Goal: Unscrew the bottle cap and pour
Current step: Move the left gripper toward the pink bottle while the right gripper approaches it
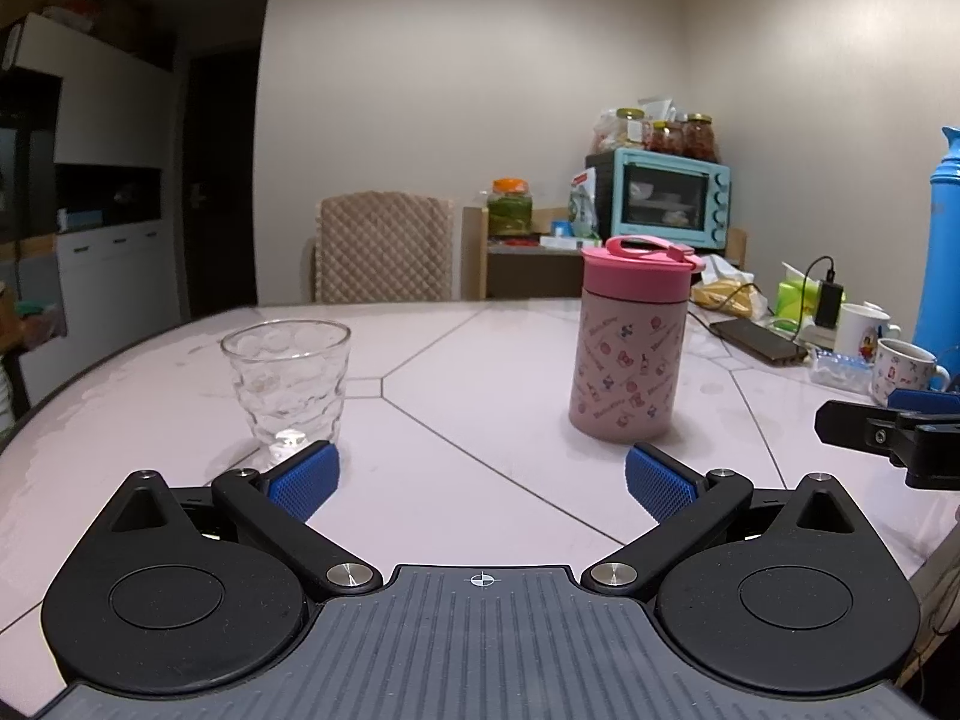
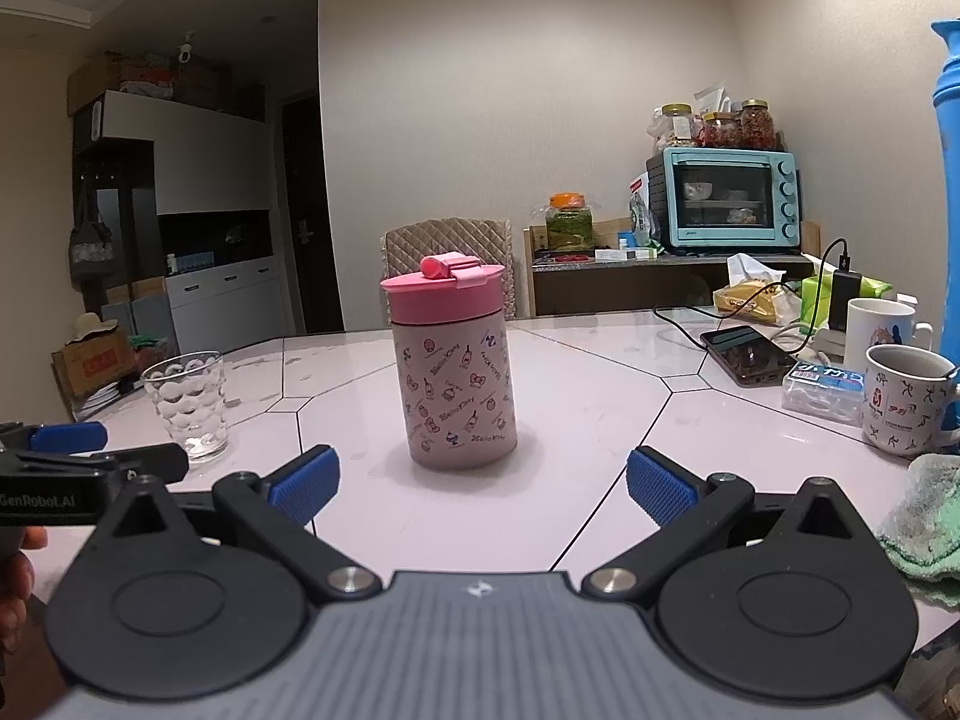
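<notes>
progress: basically zero | bottle stood mid-table, pink cap on | glass empty, off to its left | left gripper and right gripper both spread wide, holding nothing | unscrewing and pouring all left

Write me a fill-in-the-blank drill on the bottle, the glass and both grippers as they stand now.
1. The cap on the bottle is coloured ____.
2. The glass stands upright and looks ____ of liquid.
3. The left gripper and the right gripper both have their jaws ____.
4. The bottle stands on the table with its cap still ____.

Missing words: pink; empty; open; on
</notes>
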Available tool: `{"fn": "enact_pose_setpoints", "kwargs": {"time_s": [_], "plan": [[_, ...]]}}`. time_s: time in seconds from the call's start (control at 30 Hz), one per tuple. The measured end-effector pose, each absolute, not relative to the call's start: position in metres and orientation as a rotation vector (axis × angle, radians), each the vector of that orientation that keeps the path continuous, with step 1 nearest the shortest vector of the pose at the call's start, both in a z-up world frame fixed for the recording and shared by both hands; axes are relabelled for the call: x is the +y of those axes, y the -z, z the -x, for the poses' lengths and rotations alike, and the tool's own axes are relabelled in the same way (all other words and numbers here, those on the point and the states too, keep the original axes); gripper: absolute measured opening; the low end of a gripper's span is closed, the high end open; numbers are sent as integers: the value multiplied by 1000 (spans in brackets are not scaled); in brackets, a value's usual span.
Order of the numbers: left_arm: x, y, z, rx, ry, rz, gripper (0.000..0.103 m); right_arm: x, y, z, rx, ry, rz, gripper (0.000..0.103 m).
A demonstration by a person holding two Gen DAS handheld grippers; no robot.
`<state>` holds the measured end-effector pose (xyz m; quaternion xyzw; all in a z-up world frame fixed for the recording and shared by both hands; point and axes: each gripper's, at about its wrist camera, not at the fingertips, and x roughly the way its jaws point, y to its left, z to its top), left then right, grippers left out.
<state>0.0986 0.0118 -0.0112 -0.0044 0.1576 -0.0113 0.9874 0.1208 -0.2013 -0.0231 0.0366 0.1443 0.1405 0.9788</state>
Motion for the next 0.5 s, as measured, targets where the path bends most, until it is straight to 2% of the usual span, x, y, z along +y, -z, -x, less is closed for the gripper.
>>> {"fn": "enact_pose_setpoints", "kwargs": {"time_s": [0.5], "plan": [[8,13,-117,322,43,5,103,-204,22,-136,293,-279,-80,103]]}}
